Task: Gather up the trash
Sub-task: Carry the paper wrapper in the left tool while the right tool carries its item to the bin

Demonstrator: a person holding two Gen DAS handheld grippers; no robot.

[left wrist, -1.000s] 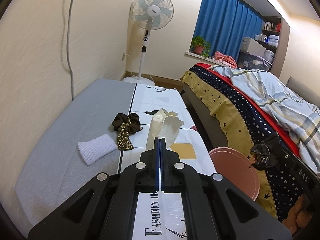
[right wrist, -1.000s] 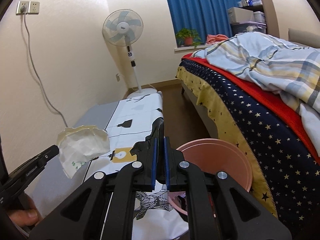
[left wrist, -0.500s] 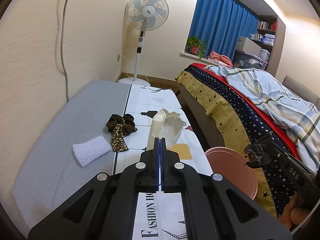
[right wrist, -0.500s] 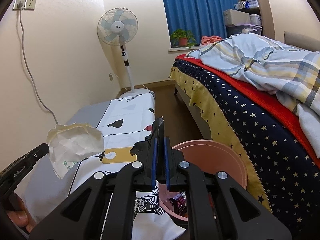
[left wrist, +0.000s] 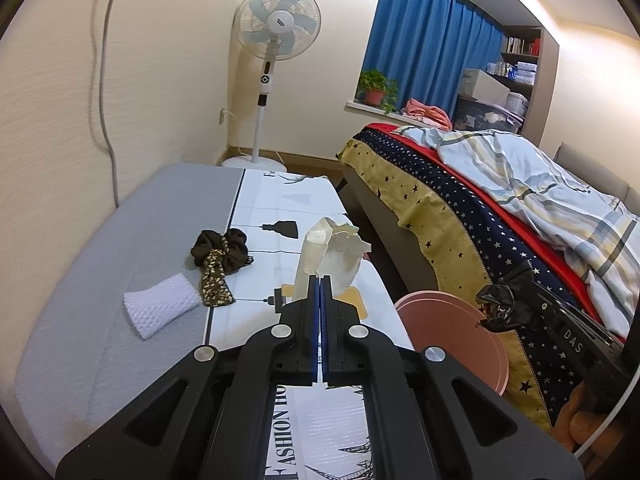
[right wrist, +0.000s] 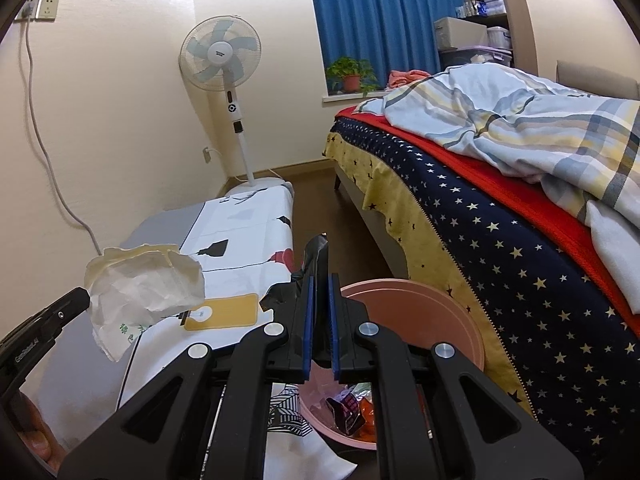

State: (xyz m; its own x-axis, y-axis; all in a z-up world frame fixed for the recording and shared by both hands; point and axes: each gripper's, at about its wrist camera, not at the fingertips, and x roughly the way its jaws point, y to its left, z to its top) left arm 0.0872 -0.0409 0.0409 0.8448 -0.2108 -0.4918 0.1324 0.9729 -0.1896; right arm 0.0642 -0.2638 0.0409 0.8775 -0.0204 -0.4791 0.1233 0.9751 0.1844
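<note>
The crumpled paper [right wrist: 142, 280] hangs pinched in the left claw [left wrist: 320, 280], and a black wrapper [right wrist: 312, 258] is clamped in the right claw [right wrist: 320, 280], just above the pink bin [right wrist: 420, 320] beneath it. Wrappers already lie inside; both pieces remain to be dropped.

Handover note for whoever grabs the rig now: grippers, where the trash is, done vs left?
Left gripper: shut on a crumpled paper bag, held above the low table.
Right gripper: shut on a black plastic scrap, beside the rim of the pink bin.
Done: some wrappers already lie in the bin.
Left: drop both pieces in. The scrunchies and white knit band on the table do not look like trash; probably leave them.
</note>
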